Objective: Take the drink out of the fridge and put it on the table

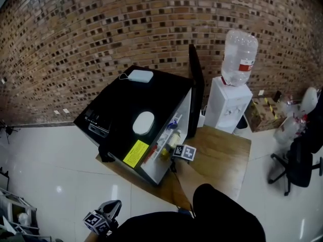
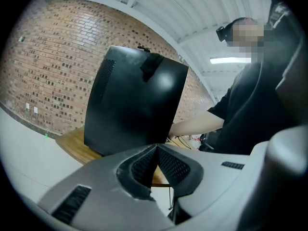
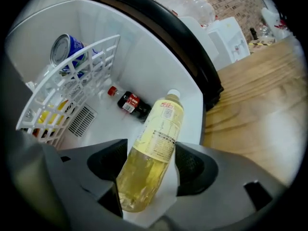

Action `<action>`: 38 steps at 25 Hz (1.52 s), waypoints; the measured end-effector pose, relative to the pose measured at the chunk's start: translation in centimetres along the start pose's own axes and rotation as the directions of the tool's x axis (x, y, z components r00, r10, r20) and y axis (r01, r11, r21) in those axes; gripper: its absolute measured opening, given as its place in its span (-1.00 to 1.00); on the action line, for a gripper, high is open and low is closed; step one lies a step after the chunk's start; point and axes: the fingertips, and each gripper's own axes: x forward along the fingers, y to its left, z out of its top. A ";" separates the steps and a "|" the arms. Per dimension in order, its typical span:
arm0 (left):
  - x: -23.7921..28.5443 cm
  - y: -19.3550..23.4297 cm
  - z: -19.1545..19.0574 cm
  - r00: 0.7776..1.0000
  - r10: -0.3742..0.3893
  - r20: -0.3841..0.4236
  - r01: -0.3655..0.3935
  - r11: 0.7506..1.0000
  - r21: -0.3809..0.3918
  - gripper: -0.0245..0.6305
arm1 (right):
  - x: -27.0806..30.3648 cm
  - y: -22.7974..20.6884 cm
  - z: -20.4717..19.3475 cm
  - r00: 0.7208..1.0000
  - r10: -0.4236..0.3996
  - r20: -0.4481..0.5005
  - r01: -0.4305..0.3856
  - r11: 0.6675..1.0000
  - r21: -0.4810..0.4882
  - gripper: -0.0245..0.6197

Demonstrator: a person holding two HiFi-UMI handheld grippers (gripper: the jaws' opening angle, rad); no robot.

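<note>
The black fridge point(image 1: 126, 105) sits on the wooden surface point(image 1: 222, 155) with its door point(image 1: 196, 84) open. The yellow drink bottle point(image 3: 154, 148) is not out yet. It is inside the white fridge, close to the open front, next to the edge by the wood.

The right gripper point(image 3: 147, 162) reaches into the fridge. Its jaws are wide apart and the yellow drink bottle is right between them. The pads are on both sides of the bottle but do not squeeze it. The bottle's white cap points away from the gripper.

Deeper in the fridge a small dark bottle point(image 3: 131, 103) with a red cap lies on its side. A blue can point(image 3: 65, 49) sits in a white rack point(image 3: 72, 85).

The left gripper point(image 2: 156, 165) is down low beside the person, away from the fridge. Its jaws are pressed together with nothing in them.

A water dispenser point(image 1: 229, 102) stands by the brick wall point(image 1: 75, 34) behind the surface.
</note>
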 end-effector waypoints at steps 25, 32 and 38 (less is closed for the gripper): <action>1.9 -2.7 2.4 0.997 -0.064 0.040 0.063 0.998 0.024 -0.94 | 0.7 -0.7 0.3 1.000 0.021 0.007 -0.022 0.997 0.074 0.01; 2.6 -3.6 2.5 0.995 -0.094 0.035 0.094 0.995 0.016 -0.94 | -3.8 -1.6 -0.3 0.962 0.252 0.108 -0.268 0.946 0.181 -0.02; 4.8 -4.8 0.9 0.980 -0.198 -0.009 0.198 0.980 0.012 -0.94 | -8.8 -1.6 0.1 0.872 0.403 0.278 -0.460 0.869 0.183 -0.02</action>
